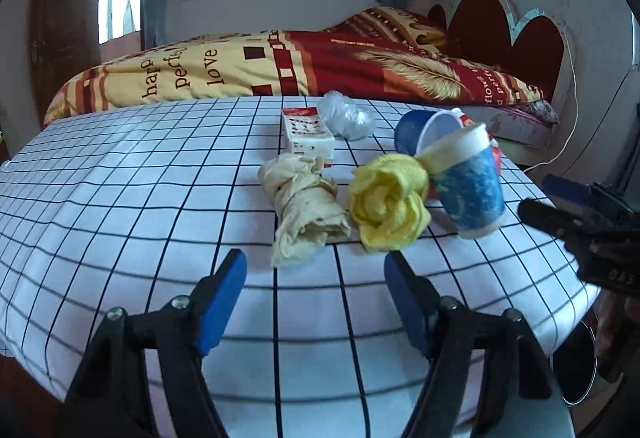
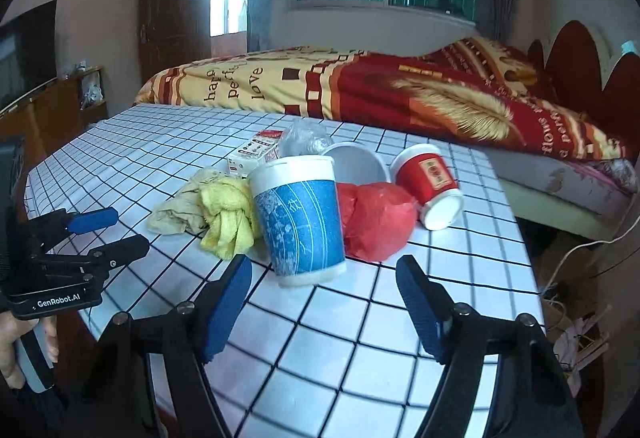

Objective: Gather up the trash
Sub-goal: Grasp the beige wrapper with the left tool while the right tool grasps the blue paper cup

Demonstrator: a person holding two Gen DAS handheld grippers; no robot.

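Observation:
Trash lies on a checked tablecloth (image 1: 120, 205): a beige crumpled wrapper (image 1: 304, 205), a yellow cloth wad (image 1: 386, 201), an upright blue paper cup (image 2: 298, 222), a second blue cup on its side (image 1: 424, 131), a red plastic bag (image 2: 376, 220), a tipped red cup (image 2: 430, 183), a white carton (image 1: 306, 133) and a clear plastic wad (image 1: 346, 115). My left gripper (image 1: 316, 270) is open and empty, just short of the wrapper. My right gripper (image 2: 324, 274) is open and empty, its jaws either side of the upright blue cup's base, not touching.
A bed with a red and yellow quilt (image 1: 320, 61) stands behind the table. A round dark bin (image 1: 580, 370) sits below the table's right edge. A wooden cabinet (image 2: 48, 105) is at the left. Cables and clutter (image 2: 572, 322) lie on the floor at right.

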